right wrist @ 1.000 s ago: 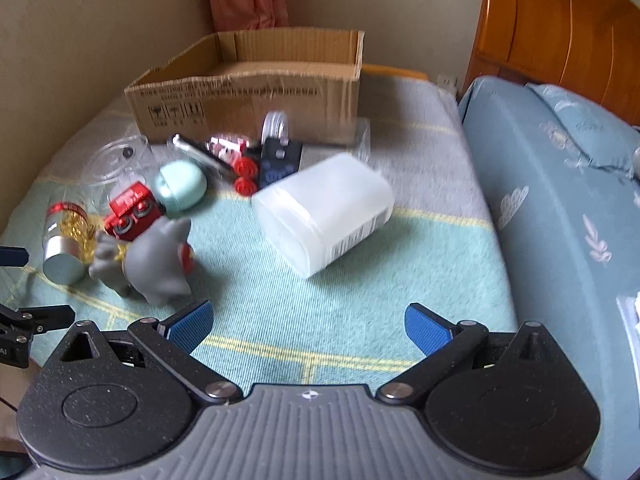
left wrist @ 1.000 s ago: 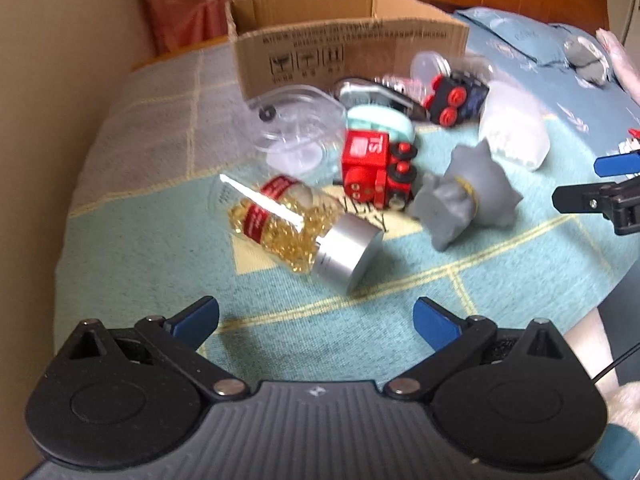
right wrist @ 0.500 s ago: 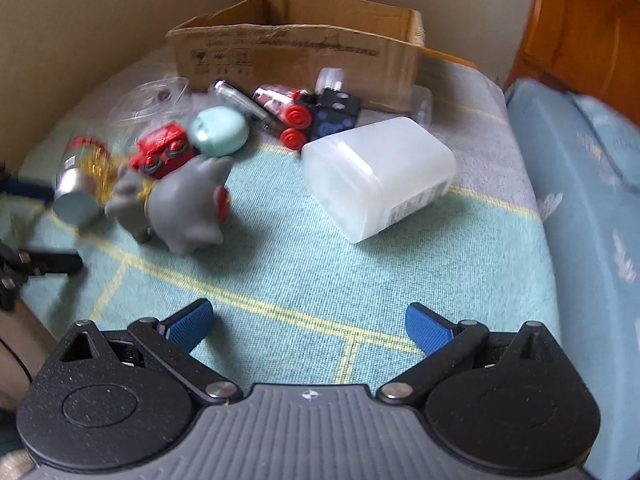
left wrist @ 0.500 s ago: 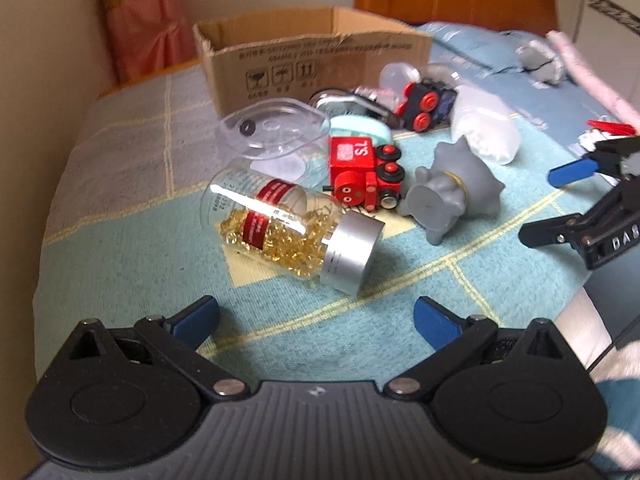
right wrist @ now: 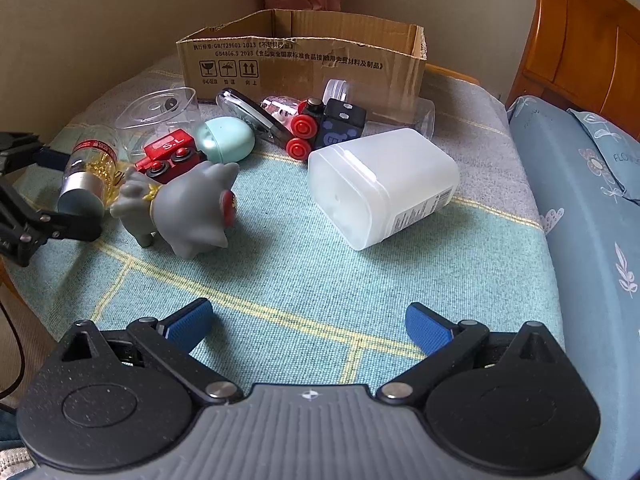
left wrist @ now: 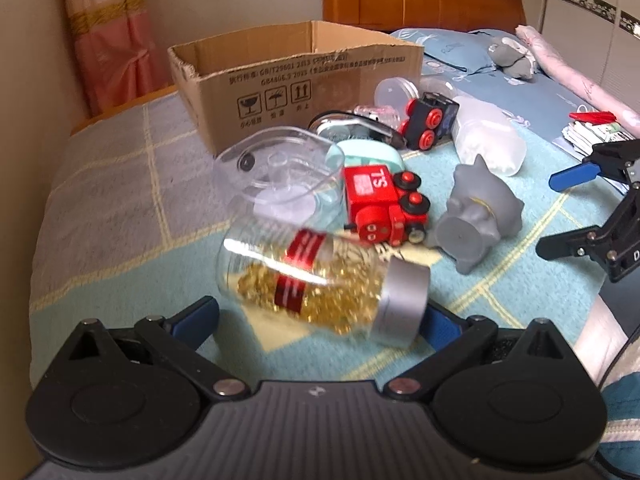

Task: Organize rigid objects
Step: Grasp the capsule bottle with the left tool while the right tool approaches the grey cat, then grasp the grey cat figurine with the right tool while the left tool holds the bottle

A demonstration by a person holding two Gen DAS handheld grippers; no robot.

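A clear bottle of gold capsules (left wrist: 316, 284) with a silver cap lies on the bedspread between the open fingers of my left gripper (left wrist: 316, 320); it also shows in the right wrist view (right wrist: 86, 172). Behind it lie a red toy train (left wrist: 382, 204), a grey toy animal (left wrist: 478, 216), a clear plastic tub (left wrist: 280, 172), a mint egg-shaped case (right wrist: 226, 140), a black toy train (right wrist: 328, 126) and a frosted white container (right wrist: 384, 184). My right gripper (right wrist: 310, 326) is open and empty, short of the white container.
An open cardboard box (right wrist: 300, 60) stands at the back of the bed against the wall. A wooden headboard (right wrist: 580, 36) and blue pillows (right wrist: 592, 184) lie to the right. Papers and a red item (left wrist: 592, 128) lie at the far right.
My left gripper has moved forward so the capsule bottle now sits between its fingers. My right gripper has drawn a little closer to the toys and the white container.
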